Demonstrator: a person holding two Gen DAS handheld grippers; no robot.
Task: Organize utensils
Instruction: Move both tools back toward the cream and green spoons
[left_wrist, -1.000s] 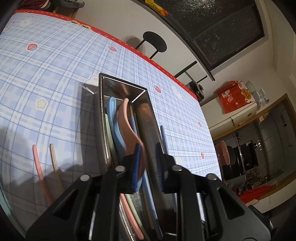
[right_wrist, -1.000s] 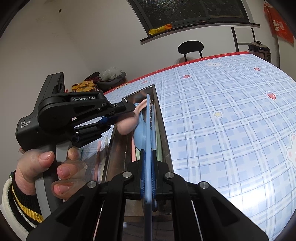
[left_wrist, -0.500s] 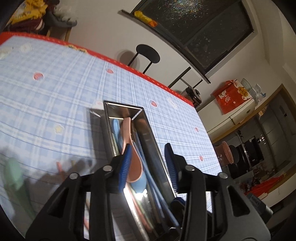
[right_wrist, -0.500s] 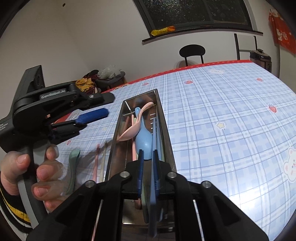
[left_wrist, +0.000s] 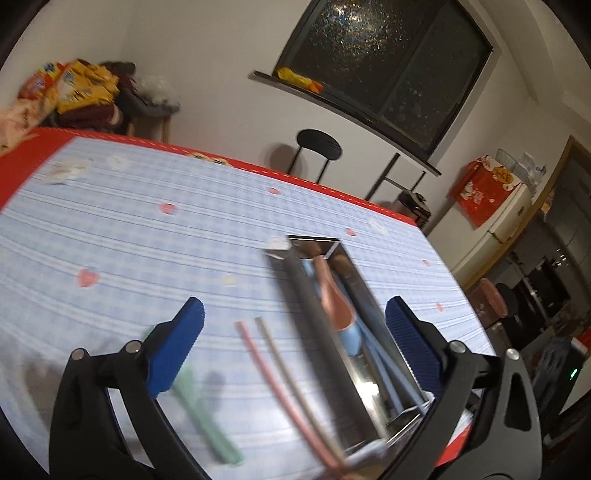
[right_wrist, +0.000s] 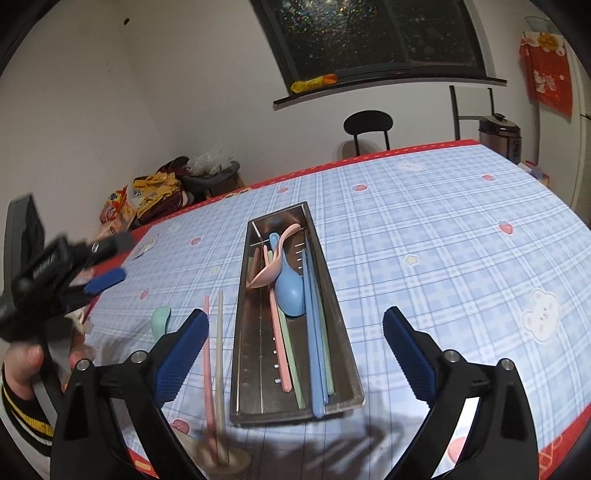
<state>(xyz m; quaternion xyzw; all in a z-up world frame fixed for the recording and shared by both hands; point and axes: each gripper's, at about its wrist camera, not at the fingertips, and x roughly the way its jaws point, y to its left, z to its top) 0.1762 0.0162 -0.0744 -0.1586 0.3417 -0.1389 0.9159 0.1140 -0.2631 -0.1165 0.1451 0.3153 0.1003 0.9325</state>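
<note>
While both hand-held grippers (left_wrist: 293, 341) (right_wrist: 295, 349) are opening, empty, the steel tray (right_wrist: 341, 321) runs lengthwise away from them.

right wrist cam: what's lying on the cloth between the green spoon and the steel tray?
Two utensils side by side, a pink one and a beige one, lie between the green spoon and the steel tray. Clearest in the right wrist view.

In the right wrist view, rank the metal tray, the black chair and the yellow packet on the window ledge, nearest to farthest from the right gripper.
1. Metal tray, on the table just ahead of the right gripper.
2. Black chair, beyond the table's far edge.
3. Yellow packet, up on the window ledge.
</note>
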